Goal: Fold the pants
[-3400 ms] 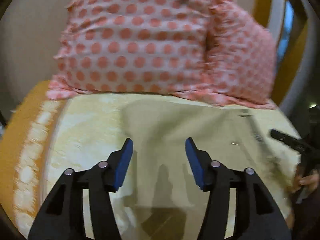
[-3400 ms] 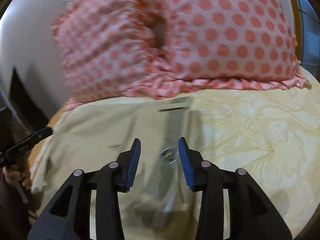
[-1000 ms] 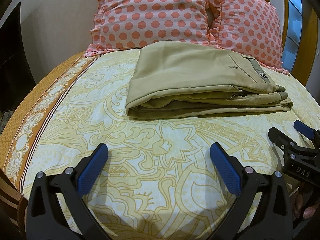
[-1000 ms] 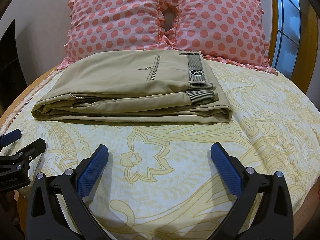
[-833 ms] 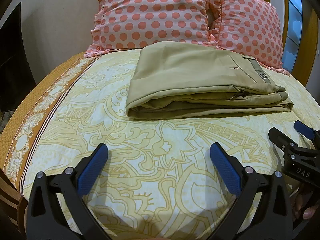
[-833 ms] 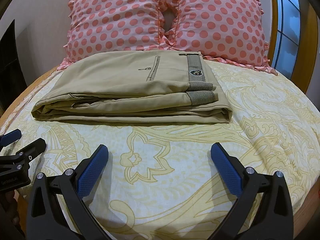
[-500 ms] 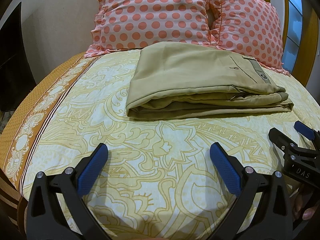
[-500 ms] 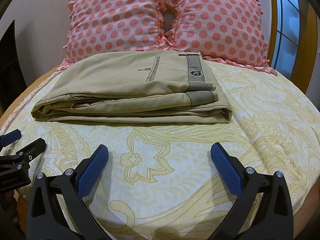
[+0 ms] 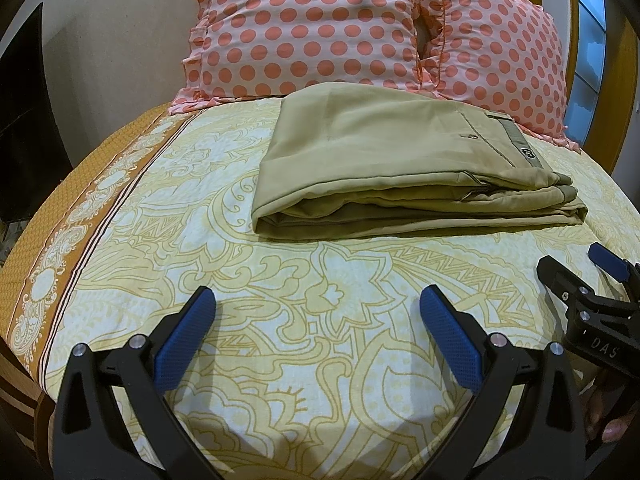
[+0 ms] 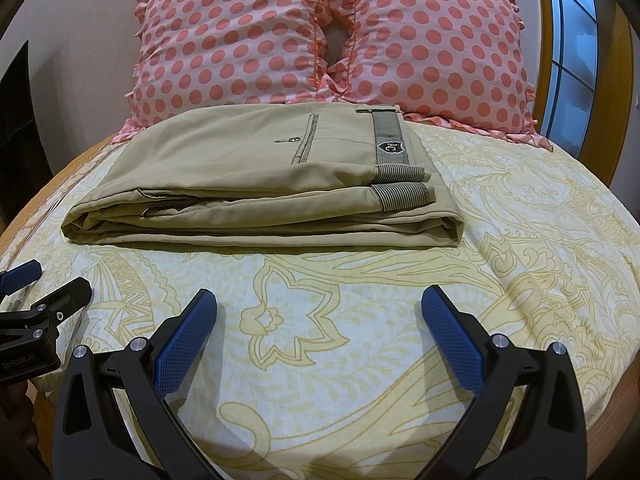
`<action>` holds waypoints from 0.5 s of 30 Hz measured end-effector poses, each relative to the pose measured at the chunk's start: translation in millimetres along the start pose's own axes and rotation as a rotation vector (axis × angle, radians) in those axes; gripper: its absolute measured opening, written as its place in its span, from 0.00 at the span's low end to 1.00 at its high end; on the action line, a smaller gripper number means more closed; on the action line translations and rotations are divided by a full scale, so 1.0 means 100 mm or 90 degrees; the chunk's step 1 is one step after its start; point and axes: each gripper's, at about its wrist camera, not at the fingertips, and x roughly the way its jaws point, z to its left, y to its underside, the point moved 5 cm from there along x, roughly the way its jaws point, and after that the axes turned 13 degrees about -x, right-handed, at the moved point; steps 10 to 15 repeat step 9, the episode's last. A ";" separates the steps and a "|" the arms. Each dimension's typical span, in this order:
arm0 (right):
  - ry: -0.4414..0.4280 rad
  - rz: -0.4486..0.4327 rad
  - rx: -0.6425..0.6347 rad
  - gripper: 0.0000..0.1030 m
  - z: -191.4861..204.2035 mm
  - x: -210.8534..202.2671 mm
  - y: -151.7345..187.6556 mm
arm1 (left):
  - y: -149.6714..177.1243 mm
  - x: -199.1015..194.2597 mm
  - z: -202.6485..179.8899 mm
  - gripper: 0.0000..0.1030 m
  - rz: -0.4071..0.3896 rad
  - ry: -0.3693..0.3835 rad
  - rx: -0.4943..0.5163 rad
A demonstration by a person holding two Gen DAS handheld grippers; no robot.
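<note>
Khaki cotton, folded into a thick flat packet, was what I saw: the pants (image 10: 260, 184) lay on the yellow patterned bedsheet (image 10: 520, 240), their far edge close up against the two pink polka-dot pillows (image 10: 328, 36). Both tools were held low over the near part of the bed, well apart from the cloth. The left gripper (image 9: 316, 328) had its blue pads spread wide with nothing between them, and the right gripper (image 10: 320, 328) stood the same, wide apart and empty.

To my eye the folding looked done, so the risks were small ones. The layers along the near edge did not lie quite flush, and the striped waistband lining (image 10: 400, 184) peeked out at the right end; a careless nudge or a pinch of only the top layer could have dragged that layer askew and opened the stack. The soft mattress under it might also have let the packet slump if pressed near a corner.

Much stayed out of my sight. The fisheye bent the bed into a dome, so I could not judge how square the packet truly was. Its far edge was hard to separate from the pillow frills, and I could not say whether they touched. How many folds lay inside was hidden. Of the person, only a bit of a hand (image 9: 608, 412) showed at the frame's edge.
</note>
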 end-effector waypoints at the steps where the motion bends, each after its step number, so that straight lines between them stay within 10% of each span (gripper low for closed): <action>1: 0.000 0.000 0.000 0.99 0.00 0.00 0.00 | 0.00 0.00 0.01 0.98 0.000 0.001 0.001; 15: 0.001 -0.001 0.000 0.99 0.00 0.00 0.00 | -0.01 0.01 -0.01 0.98 0.001 0.001 0.001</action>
